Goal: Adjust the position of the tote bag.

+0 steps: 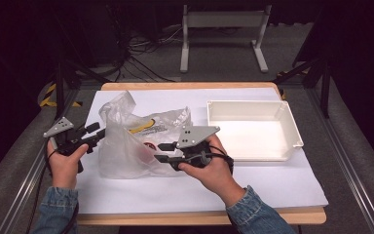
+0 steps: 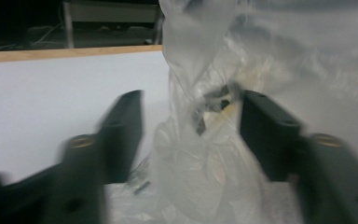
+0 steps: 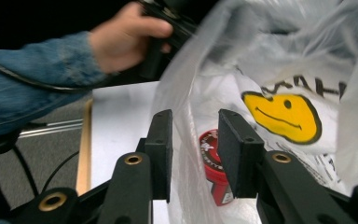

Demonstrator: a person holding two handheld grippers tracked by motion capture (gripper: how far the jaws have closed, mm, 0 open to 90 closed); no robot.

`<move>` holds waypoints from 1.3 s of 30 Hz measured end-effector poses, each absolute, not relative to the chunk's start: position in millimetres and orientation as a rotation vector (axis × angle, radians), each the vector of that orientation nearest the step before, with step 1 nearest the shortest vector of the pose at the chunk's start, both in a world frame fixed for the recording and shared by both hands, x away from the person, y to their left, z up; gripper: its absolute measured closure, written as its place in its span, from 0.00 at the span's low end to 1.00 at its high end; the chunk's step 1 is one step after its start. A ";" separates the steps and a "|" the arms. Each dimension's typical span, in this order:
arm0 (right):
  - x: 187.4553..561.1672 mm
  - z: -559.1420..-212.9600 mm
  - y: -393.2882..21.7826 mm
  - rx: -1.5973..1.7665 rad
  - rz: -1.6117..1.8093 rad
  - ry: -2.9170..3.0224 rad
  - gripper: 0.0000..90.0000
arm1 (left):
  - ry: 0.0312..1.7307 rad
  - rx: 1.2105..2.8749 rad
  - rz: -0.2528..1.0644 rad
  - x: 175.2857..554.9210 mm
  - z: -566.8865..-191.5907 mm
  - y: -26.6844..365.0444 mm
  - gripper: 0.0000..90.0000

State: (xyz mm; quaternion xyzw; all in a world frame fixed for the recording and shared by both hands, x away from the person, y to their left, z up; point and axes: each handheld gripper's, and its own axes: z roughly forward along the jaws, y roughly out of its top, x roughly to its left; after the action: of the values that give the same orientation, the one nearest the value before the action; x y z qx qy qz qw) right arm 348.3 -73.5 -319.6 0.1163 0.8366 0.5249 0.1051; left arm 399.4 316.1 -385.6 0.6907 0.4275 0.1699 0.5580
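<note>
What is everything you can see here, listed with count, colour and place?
Plastic bag: one, clear with a yellow smiley print, left-centre of table.
Container: one, red, inside the bag.
Bin: one, white, on the table's right.
Table: one, white top, wooden edge.
Stand: one, white, on the floor beyond.
Left gripper: one, black, open at the bag's left edge.
Right gripper: one, black, open around the bag's film.

Thin, glossy, crinkled clear-plastic bag (image 1: 126,146) between both matt black tools; right of them, a smooth white plastic tray (image 1: 253,131) on the paper-covered wooden bench (image 1: 199,187).
</note>
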 end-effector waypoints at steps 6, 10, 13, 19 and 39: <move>354.3 -321.2 -74.9 0.425 1.574 2.427 0.68 | 1.013 1.635 0.482 373.8 -346.5 323.0 0.20; 353.3 -315.0 -77.3 0.442 1.597 2.394 0.64 | 0.984 1.607 0.522 349.5 -313.8 319.4 0.20; 352.0 -311.8 -78.2 0.442 1.600 2.385 0.62 | 0.926 1.566 0.565 331.4 -294.5 314.6 0.23; 350.4 -311.5 -77.7 0.422 1.574 2.403 0.62 | 0.776 1.555 0.573 303.4 -269.1 297.9 0.33; 345.9 -302.5 -84.6 0.439 1.695 2.334 0.73 | 0.671 1.901 0.376 335.1 -298.3 240.9 0.89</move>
State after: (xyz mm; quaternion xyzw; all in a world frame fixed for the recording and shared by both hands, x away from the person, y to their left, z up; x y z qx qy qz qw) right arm 345.9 -84.6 -302.5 0.1495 0.7949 0.5773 0.1117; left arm 335.1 240.9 -298.3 0.7925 0.2796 0.1568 0.5189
